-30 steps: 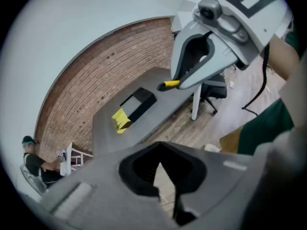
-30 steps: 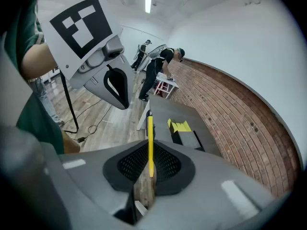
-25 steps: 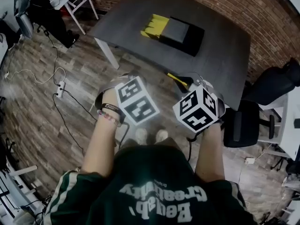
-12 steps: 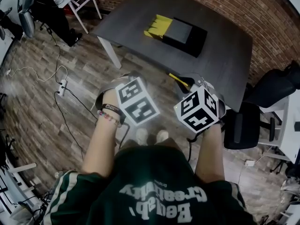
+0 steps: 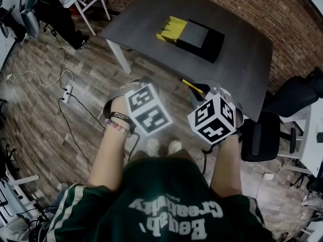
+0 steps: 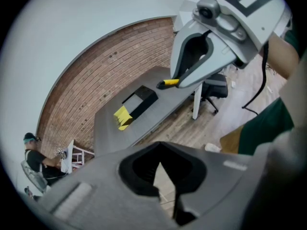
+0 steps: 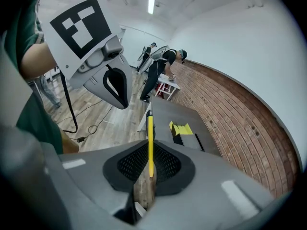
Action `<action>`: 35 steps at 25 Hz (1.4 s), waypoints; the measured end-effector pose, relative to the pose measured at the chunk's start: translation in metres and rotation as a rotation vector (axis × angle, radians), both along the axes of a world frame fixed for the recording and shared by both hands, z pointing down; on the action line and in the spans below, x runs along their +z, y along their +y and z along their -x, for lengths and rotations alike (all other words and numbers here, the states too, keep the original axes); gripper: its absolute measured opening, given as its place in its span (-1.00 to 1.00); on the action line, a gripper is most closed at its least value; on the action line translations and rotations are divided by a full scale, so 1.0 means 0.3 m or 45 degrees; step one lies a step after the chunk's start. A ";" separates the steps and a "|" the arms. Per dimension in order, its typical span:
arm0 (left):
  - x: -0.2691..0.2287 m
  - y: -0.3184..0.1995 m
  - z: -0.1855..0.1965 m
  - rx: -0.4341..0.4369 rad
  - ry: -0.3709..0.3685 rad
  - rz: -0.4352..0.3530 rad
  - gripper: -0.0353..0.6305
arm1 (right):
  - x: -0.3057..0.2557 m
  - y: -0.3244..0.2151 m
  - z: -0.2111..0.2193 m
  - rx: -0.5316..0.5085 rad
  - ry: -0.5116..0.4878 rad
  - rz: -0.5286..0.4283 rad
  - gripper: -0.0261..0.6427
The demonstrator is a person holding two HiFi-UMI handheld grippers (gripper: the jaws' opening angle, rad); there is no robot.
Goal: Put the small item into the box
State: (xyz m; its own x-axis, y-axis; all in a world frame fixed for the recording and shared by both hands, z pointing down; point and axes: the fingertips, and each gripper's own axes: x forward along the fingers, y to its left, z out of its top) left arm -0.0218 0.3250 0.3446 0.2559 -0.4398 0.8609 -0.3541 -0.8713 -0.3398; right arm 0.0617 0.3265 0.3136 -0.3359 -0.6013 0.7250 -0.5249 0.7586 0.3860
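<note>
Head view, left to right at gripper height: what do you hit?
power strip → left gripper → right gripper, shut on yellow item → black chair

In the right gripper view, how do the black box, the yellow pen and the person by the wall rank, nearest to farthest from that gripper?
1. Yellow pen, held in the jaws of the right gripper.
2. Black box, on the table ahead.
3. Person, beyond the table, by the brick wall.
</note>
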 end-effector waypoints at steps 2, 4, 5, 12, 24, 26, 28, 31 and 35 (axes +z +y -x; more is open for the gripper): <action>0.002 -0.006 0.002 0.002 0.004 0.000 -0.89 | 0.005 -0.003 0.005 -0.001 0.001 0.004 -0.82; 0.002 -0.013 0.003 0.004 0.007 0.000 -0.89 | 0.008 -0.009 0.009 -0.001 0.002 0.008 -0.82; 0.002 -0.018 0.004 0.005 0.008 0.000 -0.89 | 0.008 -0.014 0.011 -0.001 0.003 0.010 -0.82; 0.002 -0.043 0.026 0.013 0.015 -0.006 -0.89 | 0.009 -0.035 0.033 0.003 0.009 0.010 -0.82; -0.007 -0.078 0.109 0.008 0.041 -0.025 -0.89 | 0.013 -0.068 0.121 0.003 0.023 0.005 -0.82; -0.010 -0.085 0.131 0.012 0.043 -0.030 -0.89 | 0.011 -0.075 0.144 0.005 0.025 0.002 -0.82; -0.014 -0.090 0.153 0.017 0.047 -0.033 -0.89 | 0.009 -0.079 0.172 0.006 0.028 0.001 -0.82; -0.017 -0.097 0.184 0.020 0.053 -0.038 -0.89 | 0.009 -0.082 0.211 0.003 0.030 -0.001 -0.82; -0.015 -0.106 0.213 0.030 0.059 -0.040 -0.89 | 0.015 -0.092 0.246 0.003 0.037 0.000 -0.82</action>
State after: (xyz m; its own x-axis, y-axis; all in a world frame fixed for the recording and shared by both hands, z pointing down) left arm -0.0857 0.2932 0.3400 0.3056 -0.4602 0.8336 -0.3499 -0.8684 -0.3512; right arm -0.0122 0.2990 0.3180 -0.3132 -0.6023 0.7343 -0.5153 0.7572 0.4013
